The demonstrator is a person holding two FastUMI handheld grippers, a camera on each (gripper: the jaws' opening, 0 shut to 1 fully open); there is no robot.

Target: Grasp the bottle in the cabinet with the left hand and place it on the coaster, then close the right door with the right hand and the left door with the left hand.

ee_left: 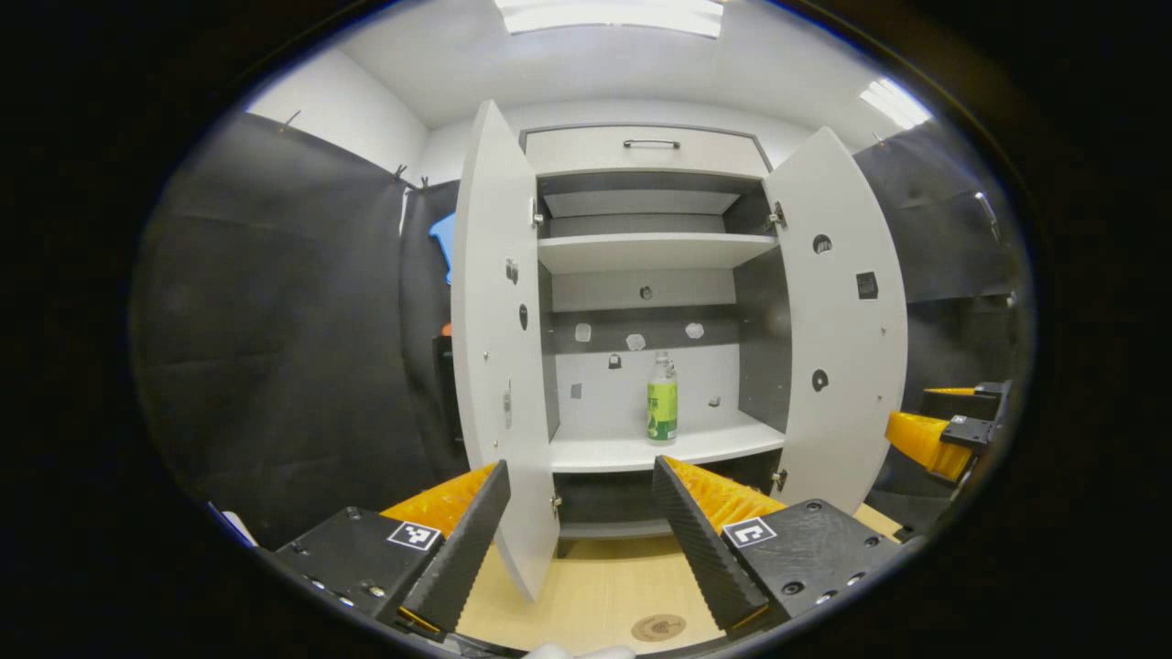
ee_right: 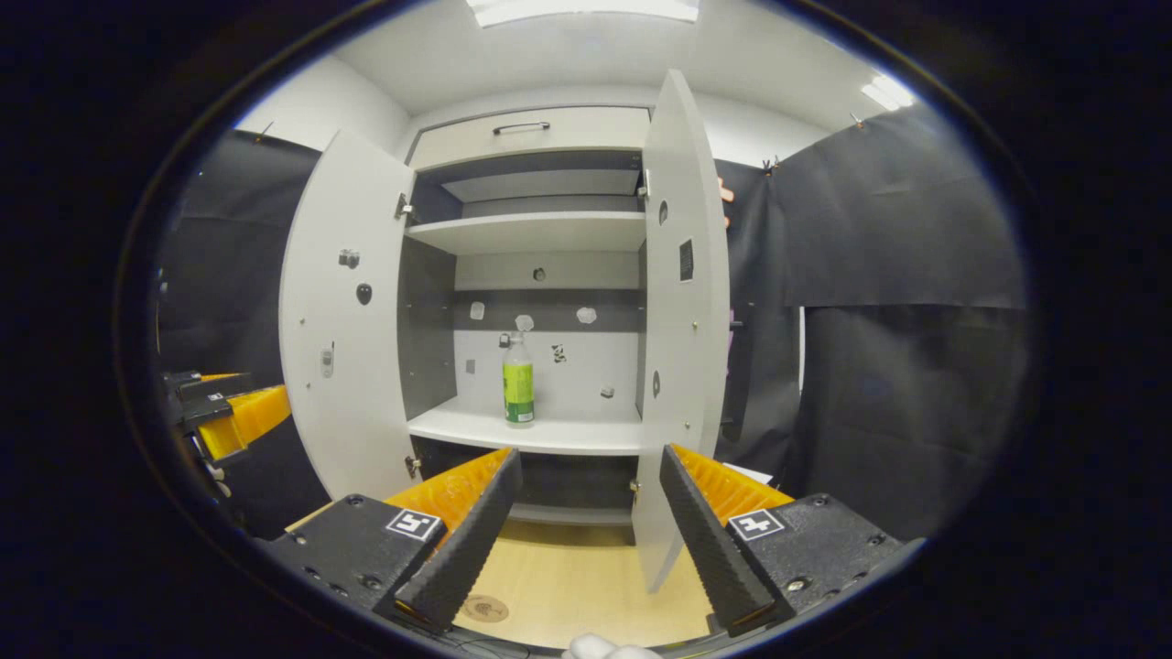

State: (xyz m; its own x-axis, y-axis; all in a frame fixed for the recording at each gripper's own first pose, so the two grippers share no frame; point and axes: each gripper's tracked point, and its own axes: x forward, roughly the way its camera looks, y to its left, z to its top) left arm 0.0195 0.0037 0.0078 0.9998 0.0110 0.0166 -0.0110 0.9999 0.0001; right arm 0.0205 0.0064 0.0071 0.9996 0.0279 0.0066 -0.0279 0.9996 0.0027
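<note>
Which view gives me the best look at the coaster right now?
The left gripper view: the coaster lies whole on the wooden table between the tongs' fingers. In the right gripper view the coaster sits partly tucked behind the left finger.

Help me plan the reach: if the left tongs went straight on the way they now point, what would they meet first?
Probably the bottle. The left tongs are open and aimed into the cabinet between its two open doors, and the bottle stands upright on the lower shelf, slightly right of centre. Depth is unclear, so the shelf's front edge could come first.
</note>
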